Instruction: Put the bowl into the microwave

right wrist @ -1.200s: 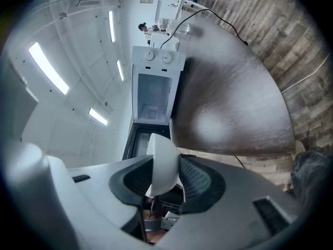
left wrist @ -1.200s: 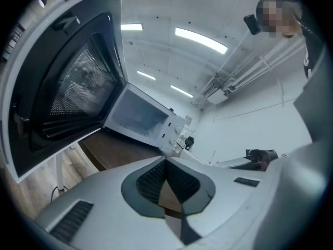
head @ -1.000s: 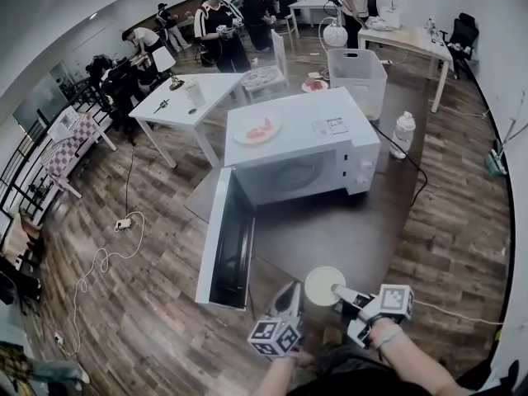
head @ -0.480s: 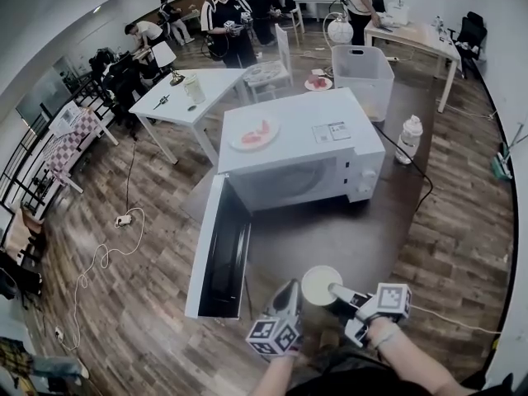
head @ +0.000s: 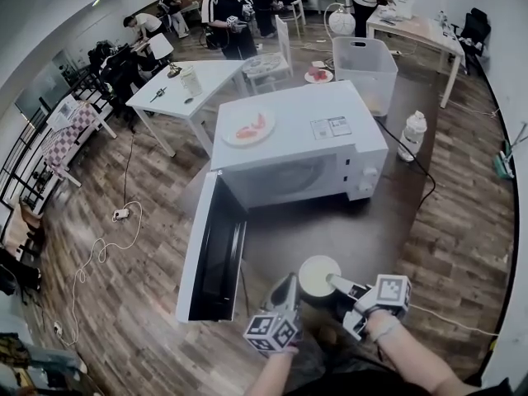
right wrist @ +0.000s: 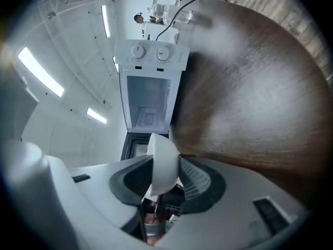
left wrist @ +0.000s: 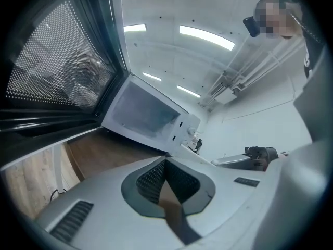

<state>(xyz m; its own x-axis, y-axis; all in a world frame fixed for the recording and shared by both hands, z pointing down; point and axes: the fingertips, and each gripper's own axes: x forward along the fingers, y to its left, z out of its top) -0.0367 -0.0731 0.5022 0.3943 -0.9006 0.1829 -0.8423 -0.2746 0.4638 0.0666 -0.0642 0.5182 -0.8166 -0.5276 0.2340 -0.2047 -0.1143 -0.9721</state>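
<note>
The white microwave (head: 297,151) stands on a brown table (head: 346,238), its door (head: 213,250) swung wide open to the left and its cavity (head: 289,180) facing me. My right gripper (head: 337,285) is shut on the rim of a white bowl (head: 318,275), held above the table's near edge in front of the cavity. In the right gripper view the bowl (right wrist: 162,152) sits edge-on between the pads, with the open cavity (right wrist: 148,108) straight ahead. Just left of the bowl, my left gripper (head: 289,289) is shut and holds nothing; its view shows the door (left wrist: 57,72) close by.
A plate with red food (head: 244,129) lies on top of the microwave. Behind stand a white table (head: 194,85), a clear bin (head: 363,64) and a white jug (head: 412,130) on the floor. Several people work at the back. A cable (head: 99,254) trails over the floor at left.
The microwave has slid lower and larger in the head view as I lean closer. Both grippers and the bowl keep nearly the same place, and the grip on the bowl is unchanged.
</note>
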